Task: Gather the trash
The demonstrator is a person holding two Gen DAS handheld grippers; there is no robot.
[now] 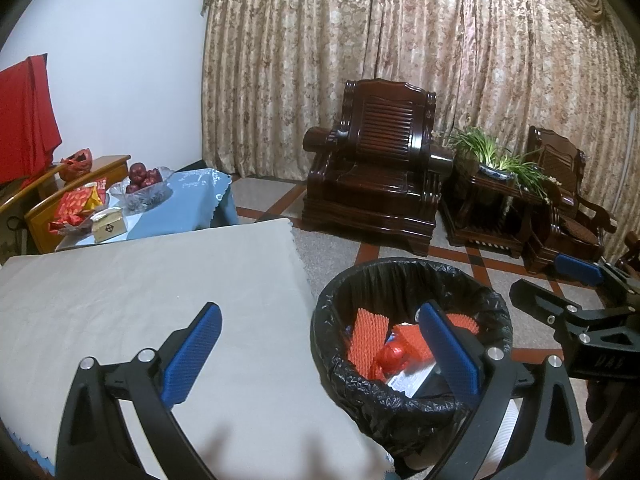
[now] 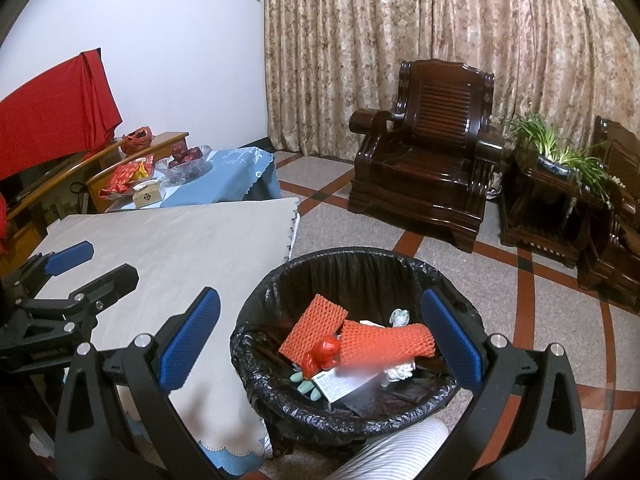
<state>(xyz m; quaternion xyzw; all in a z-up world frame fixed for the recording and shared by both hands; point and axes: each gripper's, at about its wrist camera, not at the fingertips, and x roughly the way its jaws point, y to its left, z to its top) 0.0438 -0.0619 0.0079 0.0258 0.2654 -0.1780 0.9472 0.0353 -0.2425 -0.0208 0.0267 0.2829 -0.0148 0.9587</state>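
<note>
Both tongs, left gripper [image 1: 320, 354] & right gripper [image 2: 320, 338], gape wide w/ nothing held above the black-lined bin [image 2: 404, 266], which holds orange foam nets [image 2: 386, 340] etc.; grey table [image 2: 180, 240] beside bin looks bare, so prob. nearly done.

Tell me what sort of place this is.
Most likely a home living room: carved dark wooden armchairs before floor-length patterned curtains, a potted plant on a side table, and a bowl of apples.
</note>
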